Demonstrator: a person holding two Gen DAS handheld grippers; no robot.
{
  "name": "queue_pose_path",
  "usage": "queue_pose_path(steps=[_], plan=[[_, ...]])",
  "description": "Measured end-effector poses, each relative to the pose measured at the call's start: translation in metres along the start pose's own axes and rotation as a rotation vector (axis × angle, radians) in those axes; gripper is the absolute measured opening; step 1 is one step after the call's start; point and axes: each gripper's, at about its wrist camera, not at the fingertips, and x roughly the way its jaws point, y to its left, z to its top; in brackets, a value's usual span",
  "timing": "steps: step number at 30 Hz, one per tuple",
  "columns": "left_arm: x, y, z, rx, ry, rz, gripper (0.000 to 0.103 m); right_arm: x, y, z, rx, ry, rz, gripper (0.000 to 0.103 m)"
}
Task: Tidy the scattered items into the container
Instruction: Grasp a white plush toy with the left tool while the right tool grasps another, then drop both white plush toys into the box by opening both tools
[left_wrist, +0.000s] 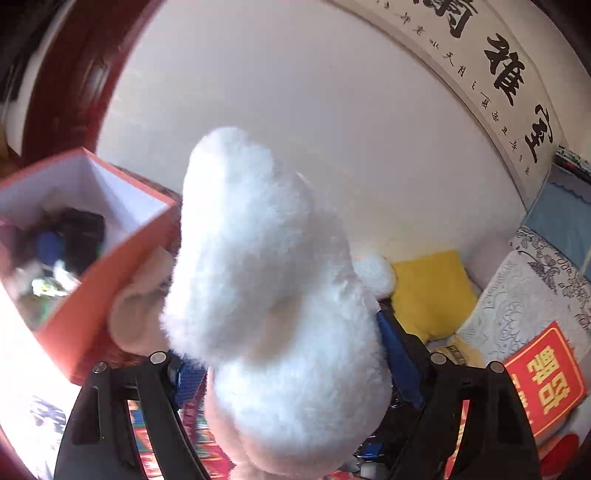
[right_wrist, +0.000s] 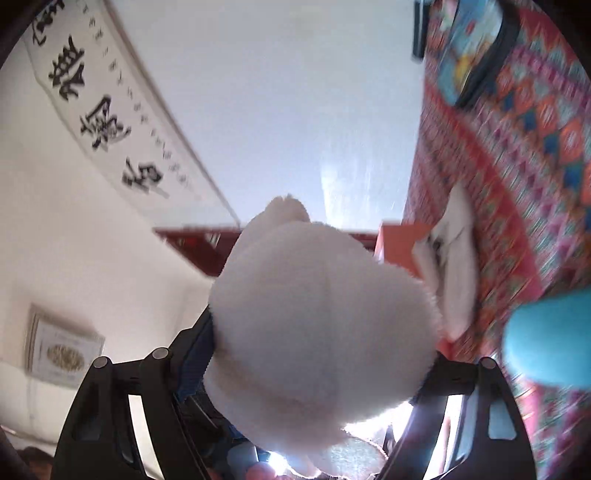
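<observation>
- Left tool (left_wrist: 291, 343) pinches a white plush toy (left_wrist: 273, 277) between its blue-padded fingers (left_wrist: 397, 350); the fluffy body fills the gap between them and rises well above the tips.
- Right tool (right_wrist: 317, 354) clamps the same kind of white fur, the plush toy (right_wrist: 321, 321), which bulges out over both black arms and hides the finger pads almost wholly.
- Both tools stand wide, each pressed on the bulky toy.
- An orange box (left_wrist: 110, 280) with a white lining sits to the left of the toy in the left wrist view, open at the top and tilted in the picture.
- Inside the box lie dark and blue things (left_wrist: 62, 240), too blurred to name.
- One floppy cream part of the toy (left_wrist: 136, 310) hangs against the box's outer wall.
- In the right wrist view an edge of the orange box (right_wrist: 402, 243) shows just behind the toy.
- A calligraphy scroll (left_wrist: 509, 96) hangs on the white wall behind.
- A yellow cushion (left_wrist: 432, 288) and a red card with gold letters (left_wrist: 546, 376) lie on a patterned cloth at the right of the left wrist view.
- A bright patterned cloth (right_wrist: 517, 166) fills the right of the right wrist view, with a blurred turquoise shape (right_wrist: 550, 343) in front of it.
</observation>
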Motion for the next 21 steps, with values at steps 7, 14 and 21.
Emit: queue_pose_path(steps=[7, 14, 21], plan=[[-0.064, 0.055, 0.018, 0.042, -0.162, 0.169, 0.083, 0.095, -0.008, -0.053, 0.038, 0.181, 0.025, 0.08], [-0.056, 0.092, 0.081, 0.032, -0.23, 0.202, 0.088, 0.161, 0.002, -0.061, 0.01, 0.206, 0.002, 0.08], [-0.009, 0.205, 0.114, -0.055, -0.025, 0.461, 0.103, 0.25, 0.019, -0.016, -0.391, 0.071, -0.702, 0.102]])
